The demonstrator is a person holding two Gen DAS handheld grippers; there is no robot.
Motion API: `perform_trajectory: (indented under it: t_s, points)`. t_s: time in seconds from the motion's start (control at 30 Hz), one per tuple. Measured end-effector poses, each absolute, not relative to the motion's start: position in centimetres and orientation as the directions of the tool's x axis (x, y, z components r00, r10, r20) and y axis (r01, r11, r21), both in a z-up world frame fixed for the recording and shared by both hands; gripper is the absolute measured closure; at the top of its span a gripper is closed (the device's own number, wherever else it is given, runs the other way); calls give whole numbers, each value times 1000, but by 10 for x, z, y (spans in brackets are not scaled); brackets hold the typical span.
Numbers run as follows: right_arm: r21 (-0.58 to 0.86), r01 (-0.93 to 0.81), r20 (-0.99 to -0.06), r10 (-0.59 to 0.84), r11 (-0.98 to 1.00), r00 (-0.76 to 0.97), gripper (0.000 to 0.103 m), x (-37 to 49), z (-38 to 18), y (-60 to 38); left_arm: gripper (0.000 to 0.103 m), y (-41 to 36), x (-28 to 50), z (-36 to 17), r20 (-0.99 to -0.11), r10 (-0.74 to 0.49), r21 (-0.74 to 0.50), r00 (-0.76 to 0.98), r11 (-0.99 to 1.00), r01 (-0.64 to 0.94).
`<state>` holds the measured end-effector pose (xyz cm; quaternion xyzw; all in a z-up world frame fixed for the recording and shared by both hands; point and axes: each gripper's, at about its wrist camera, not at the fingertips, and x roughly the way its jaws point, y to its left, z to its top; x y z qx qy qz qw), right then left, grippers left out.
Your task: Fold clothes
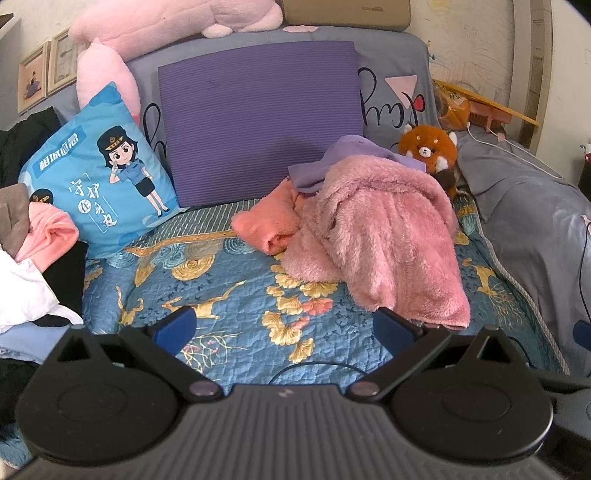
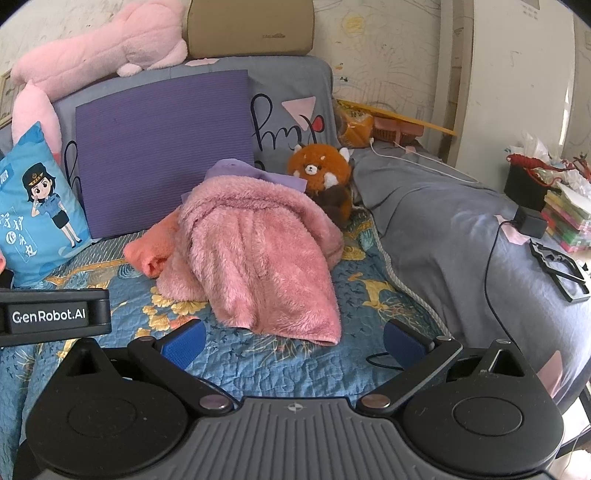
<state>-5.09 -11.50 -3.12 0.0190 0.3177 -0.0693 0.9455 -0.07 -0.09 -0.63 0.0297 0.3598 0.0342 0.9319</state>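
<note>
A fluffy pink garment lies crumpled on the blue patterned quilt, on top of an orange-pink fleece piece and a purple cloth. It also shows in the right wrist view, with the orange-pink piece and purple cloth. My left gripper is open and empty, just short of the garment's near hem. My right gripper is open and empty, close to the same hem. The left gripper's body shows at the left of the right wrist view.
A blue cartoon pillow, a purple mat and pink plush toys stand at the back. A red panda plush sits right of the pile. More clothes are heaped at the left. A grey cover with cables lies right.
</note>
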Motion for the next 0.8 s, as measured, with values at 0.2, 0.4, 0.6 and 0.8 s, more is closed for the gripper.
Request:
perform_trajectory:
  t_s: [0.2, 0.4, 0.6, 0.8]
  points:
    - [-12, 143, -605, -121, 990, 787, 0, -51, -33, -115, 0, -1, 0, -8, -673, 87, 81, 734, 996, -44]
    - [-14, 142, -607, -121, 990, 786, 0, -51, -34, -113, 0, 0, 0, -8, -674, 90, 81, 733, 996, -47]
    - [-17, 138, -609, -120, 990, 784, 0, -51, -35, -112, 0, 1, 0, -10, -679, 92, 81, 729, 995, -50]
    - [-17, 139, -612, -120, 990, 781, 0, -50, -36, -112, 0, 1, 1, -11, -681, 99, 84, 726, 995, -57]
